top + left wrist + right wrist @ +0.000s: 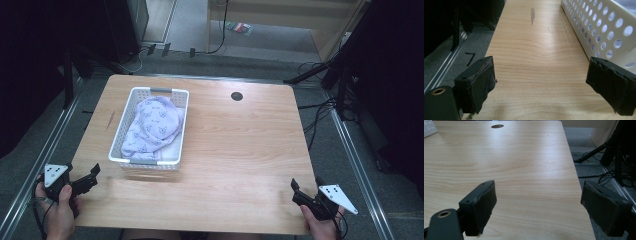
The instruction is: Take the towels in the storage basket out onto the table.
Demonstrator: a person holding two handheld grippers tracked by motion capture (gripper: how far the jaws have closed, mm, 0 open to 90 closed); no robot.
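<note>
Pale wood counter (235, 150) spreads before me, a dark round hole (237, 96) near its far edge. A white perforated basket (129, 122) sits on its left half, holding a crumpled lilac cloth (152, 125). My left hand-held gripper (89, 176) hovers at the near left corner, jaws spread, empty. My right hand-held gripper (306, 188) hovers near the right corner, likewise spread.

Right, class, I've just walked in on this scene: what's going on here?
A person sits at a wooden table with a hand-held gripper in each hand. The left hand-held gripper and the right hand-held gripper are both open, near the table's front corners, holding nothing. A white basket holding a pale purple cloth sits untouched on the table's left side.
</note>
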